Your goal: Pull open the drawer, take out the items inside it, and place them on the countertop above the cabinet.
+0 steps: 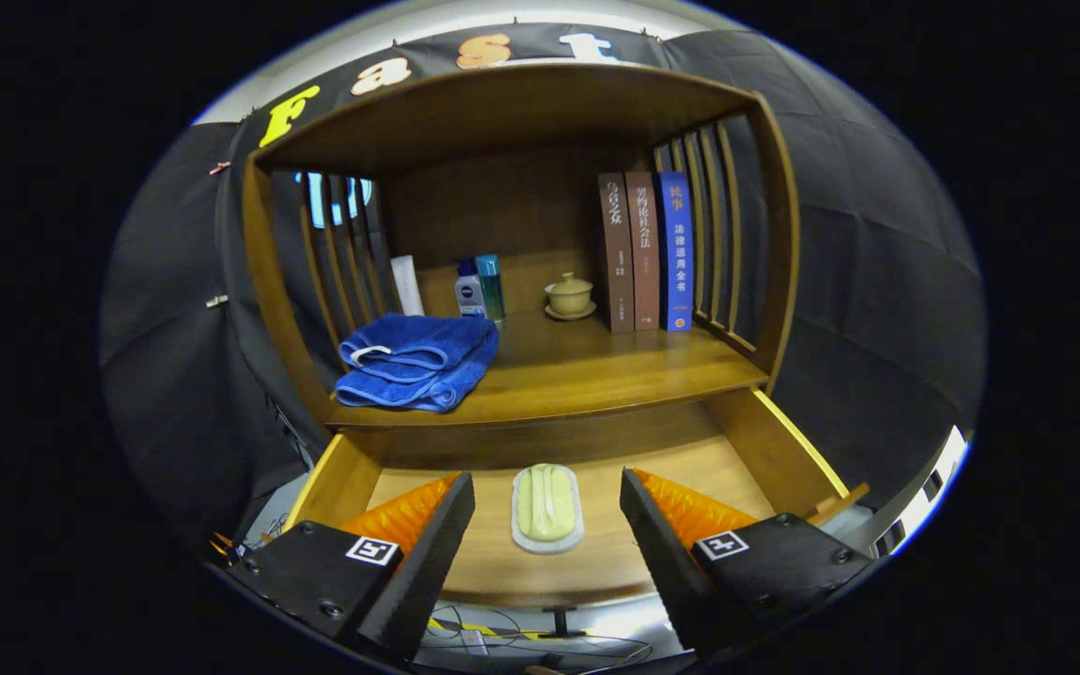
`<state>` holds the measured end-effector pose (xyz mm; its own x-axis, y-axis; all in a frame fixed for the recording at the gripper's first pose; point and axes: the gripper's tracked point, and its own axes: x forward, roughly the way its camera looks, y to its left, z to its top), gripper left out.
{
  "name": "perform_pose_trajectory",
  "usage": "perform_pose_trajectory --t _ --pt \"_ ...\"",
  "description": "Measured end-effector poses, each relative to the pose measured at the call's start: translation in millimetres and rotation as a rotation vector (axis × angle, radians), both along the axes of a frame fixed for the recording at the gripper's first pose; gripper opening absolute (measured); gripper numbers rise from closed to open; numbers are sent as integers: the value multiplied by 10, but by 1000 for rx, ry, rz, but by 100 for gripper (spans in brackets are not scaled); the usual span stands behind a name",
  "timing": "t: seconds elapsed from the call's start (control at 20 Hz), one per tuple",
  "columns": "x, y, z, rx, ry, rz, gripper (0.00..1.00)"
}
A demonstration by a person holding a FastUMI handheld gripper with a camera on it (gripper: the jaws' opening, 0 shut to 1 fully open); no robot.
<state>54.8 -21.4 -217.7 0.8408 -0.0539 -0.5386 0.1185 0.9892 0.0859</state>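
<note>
Gripper view: my jaws stand wide apart above the open drawer (784, 450), a soap dish (547, 508) between them.

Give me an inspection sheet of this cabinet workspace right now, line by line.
Surface: wooden countertop above the drawer.
Job's things: drawer pulled open; soap dish with pale green soap lies inside.
Clutter: blue towel, bottles, lidded cup, three books on the countertop.
Grippers: gripper open, fingers either side of the soap dish, not touching.
Cables: wires on the floor below the drawer.
Surroundings: black cloth wall.
</note>
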Motion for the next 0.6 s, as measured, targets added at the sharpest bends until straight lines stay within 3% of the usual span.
perform_pose_trajectory --t 0.3,0.6 --pt "509 32 -578 -16 252 20 99" --pt "662 20 -1131 -34 467 38 98"
